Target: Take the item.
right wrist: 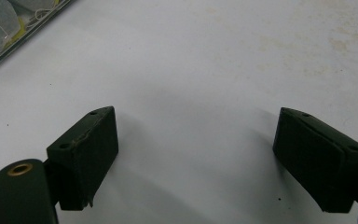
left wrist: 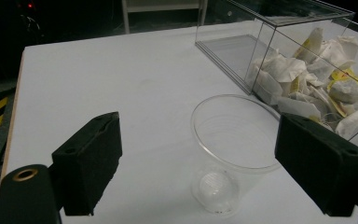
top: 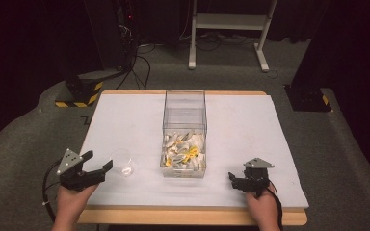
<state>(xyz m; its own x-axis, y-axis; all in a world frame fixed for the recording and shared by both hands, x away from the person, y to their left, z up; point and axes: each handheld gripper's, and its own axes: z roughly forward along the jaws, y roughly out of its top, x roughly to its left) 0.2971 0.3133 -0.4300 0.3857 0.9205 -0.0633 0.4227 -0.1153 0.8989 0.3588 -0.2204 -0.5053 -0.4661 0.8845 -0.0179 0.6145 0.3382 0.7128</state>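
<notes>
A white-covered table [top: 125,120] with a wooden edge is set on grey carpet [top: 337,159] in a dim room. A white metal stand [top: 231,29] is seen at the far side, dark equipment with cables [top: 120,33] far left, and yellow-and-black striped bases [top: 79,91] beside the table.

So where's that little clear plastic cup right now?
In the high view the clear cup stands upright on the white table, just left of the clear box of tea bags and right in front of the open left gripper.
</notes>
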